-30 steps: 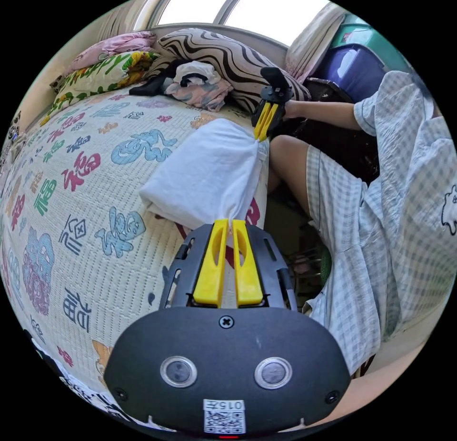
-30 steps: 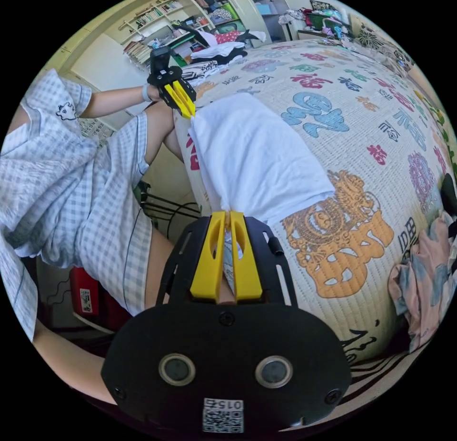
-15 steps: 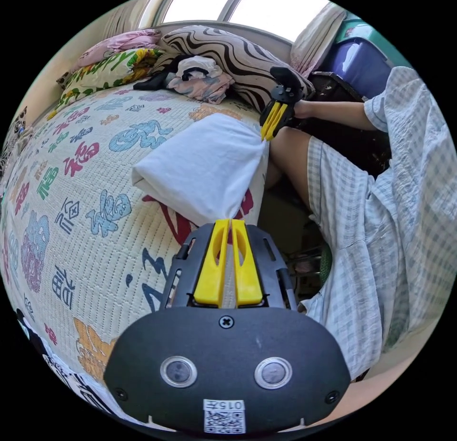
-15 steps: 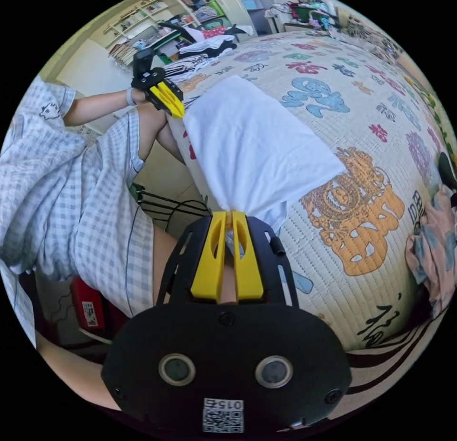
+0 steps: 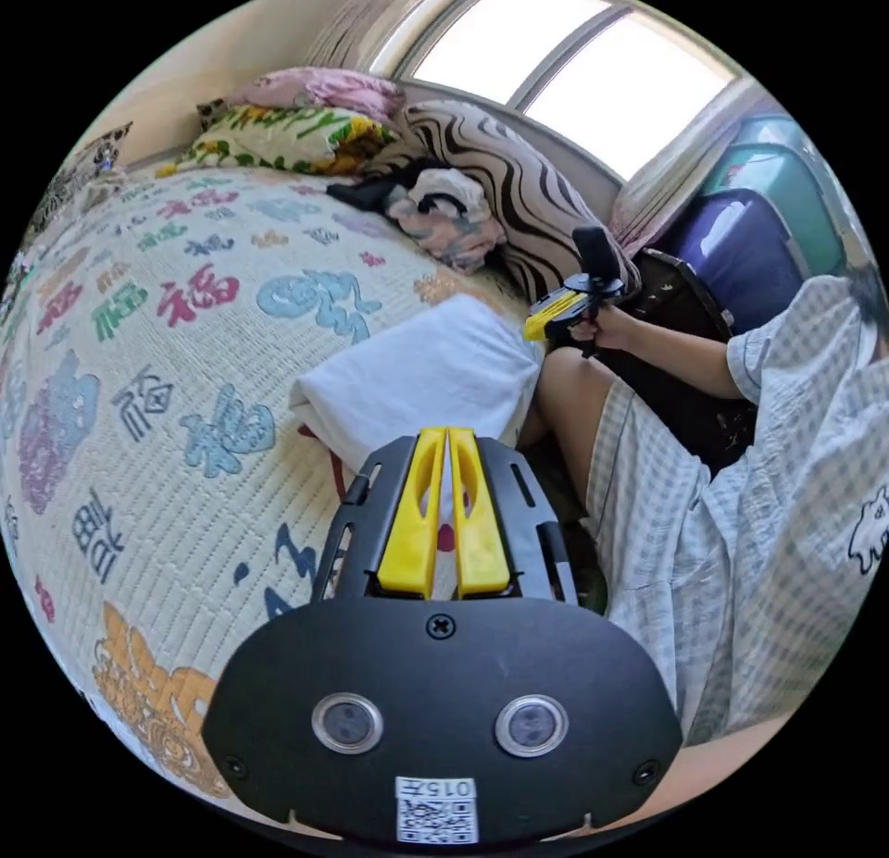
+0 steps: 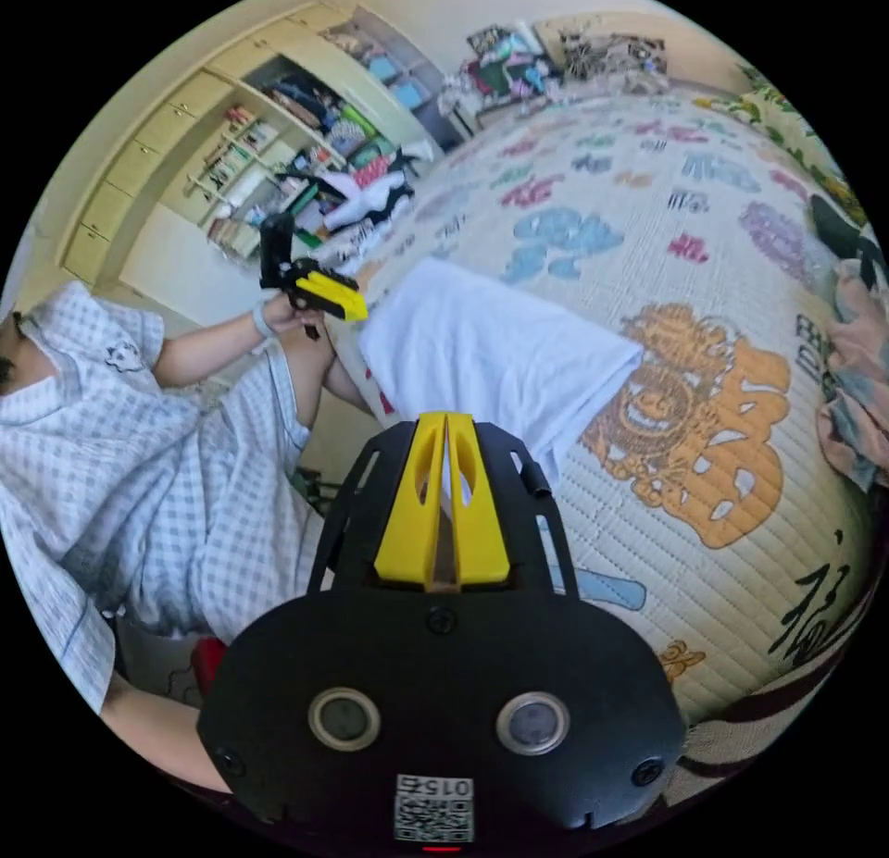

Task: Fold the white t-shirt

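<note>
The white t-shirt (image 5: 426, 377) lies folded into a compact rectangle on the patterned bed mat (image 5: 185, 358), close to the bed's edge. In the right gripper view the same t-shirt (image 6: 491, 349) rests flat beside an orange print. My left gripper (image 5: 447, 432) is shut with nothing between its jaws, raised just short of the shirt. Held in a hand, that left gripper (image 6: 356, 310) hovers off the shirt's corner. My right gripper (image 6: 445, 418) is also shut and empty. From the left gripper view, the right gripper (image 5: 530, 330) hangs above the shirt's far corner, apart from it.
A striped pillow (image 5: 500, 173) and a heap of clothes (image 5: 435, 210) sit at the head of the bed. The person's knee (image 5: 565, 386) presses against the bed edge. Shelves (image 6: 278, 145) full of things stand beyond the bed, with a purple suitcase (image 5: 732, 247) under the window.
Both grippers have let go of the t-shirt's corners and pulled up and away. The shirt now rests slack on the mat instead of stretched between them.
</note>
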{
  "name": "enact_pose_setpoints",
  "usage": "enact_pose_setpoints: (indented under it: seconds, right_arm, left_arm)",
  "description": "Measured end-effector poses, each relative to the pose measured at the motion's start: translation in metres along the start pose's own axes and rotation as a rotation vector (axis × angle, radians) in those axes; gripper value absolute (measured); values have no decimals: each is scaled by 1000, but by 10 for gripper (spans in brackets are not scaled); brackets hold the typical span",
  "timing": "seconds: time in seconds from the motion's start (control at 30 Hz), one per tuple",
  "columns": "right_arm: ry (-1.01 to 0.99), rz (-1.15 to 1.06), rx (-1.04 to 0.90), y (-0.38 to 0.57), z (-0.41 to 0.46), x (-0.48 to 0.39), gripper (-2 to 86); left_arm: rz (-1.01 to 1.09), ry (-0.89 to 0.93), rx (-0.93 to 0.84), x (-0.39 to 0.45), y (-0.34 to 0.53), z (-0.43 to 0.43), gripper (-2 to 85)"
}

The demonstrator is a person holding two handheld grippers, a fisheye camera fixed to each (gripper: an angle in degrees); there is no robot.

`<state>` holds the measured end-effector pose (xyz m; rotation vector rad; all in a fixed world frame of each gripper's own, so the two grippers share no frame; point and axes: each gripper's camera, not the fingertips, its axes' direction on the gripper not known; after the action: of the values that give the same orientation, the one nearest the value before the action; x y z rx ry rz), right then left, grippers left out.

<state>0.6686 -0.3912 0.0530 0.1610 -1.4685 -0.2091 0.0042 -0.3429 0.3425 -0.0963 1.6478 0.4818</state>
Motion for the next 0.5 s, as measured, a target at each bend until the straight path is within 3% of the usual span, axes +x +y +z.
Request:
enact_pose_setpoints:
  seconds: [0.07,0.23,0.3,0.37,0.5]
  right_arm:
    - [-18,42,-158,-4,19,10,-2]
    - [13,5,-317,-13,21,11,-3]
    - [-2,-4,-278,-11,8,16,0]
    - [-6,71,-88,-6,-26,36,13]
    - [-27,178,189,4,-68,79,64]
  left_arm:
    - [-13,-6,-63,-9,6,15,-8]
    - [-48,-12,-79,-22,20,13,-6]
    - [-57,3,-88,-26,18,5,-2]
    - [-74,53,-24,-34,16,-11,7]
    - [-210,37,218,-80,13,-56,95]
